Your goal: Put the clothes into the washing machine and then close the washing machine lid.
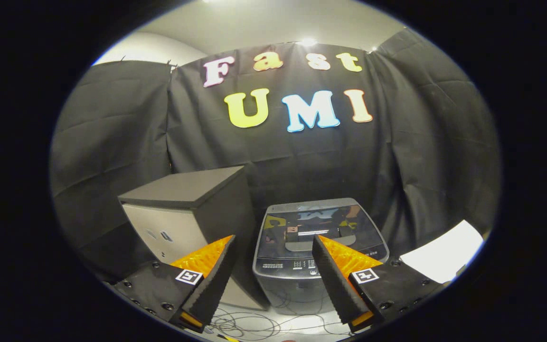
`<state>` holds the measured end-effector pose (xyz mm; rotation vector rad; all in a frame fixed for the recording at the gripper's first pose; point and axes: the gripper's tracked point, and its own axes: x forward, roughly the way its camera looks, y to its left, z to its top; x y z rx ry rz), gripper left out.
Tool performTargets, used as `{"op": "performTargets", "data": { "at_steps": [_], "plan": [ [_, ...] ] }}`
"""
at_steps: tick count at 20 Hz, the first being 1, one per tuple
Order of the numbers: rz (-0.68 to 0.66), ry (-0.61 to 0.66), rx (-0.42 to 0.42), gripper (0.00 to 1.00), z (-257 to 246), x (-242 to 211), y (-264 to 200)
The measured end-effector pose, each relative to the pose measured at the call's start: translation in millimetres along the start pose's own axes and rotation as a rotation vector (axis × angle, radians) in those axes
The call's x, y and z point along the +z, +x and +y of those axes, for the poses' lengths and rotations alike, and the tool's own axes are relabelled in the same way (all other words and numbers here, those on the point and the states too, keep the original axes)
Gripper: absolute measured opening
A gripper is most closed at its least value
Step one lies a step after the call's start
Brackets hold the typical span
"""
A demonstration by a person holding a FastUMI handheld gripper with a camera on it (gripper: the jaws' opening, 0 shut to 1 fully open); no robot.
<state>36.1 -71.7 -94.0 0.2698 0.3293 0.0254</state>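
Claw (273, 259) held high and wide open, the washer (318, 256) beyond its fingers with the lid (318, 223) down.

The claw grips nothing; its two fingers stand well apart, and the washer sits on the floor past them, nearer the right finger, beside a dark-topped cabinet (183, 213). From where I stand the glossy lid lies flat and closed, throwing back reflections, and I can see no clothes anywhere around it. That fits two stages: clothes already inside with the lid shut over them, or a closed machine waiting to be loaded. Either way, any approach should come down squarely over the lid's front edge and keep clear of the cables (249, 325) trailing on the floor.
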Motion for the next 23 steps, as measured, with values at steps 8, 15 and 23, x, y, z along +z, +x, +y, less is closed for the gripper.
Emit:
{"op": "performTargets", "data": {
  "at_steps": [8,15,23],
  "plan": [
    [-0.128,-0.091,-0.035,0.98,25.0,37.7,-65.9],
    [-0.192,-0.115,-0.029,0.98,39.3,67.1,-77.5],
    [-0.191,-0.116,-0.016,0.98,43.0,73.4,-76.0]
  ]
}}
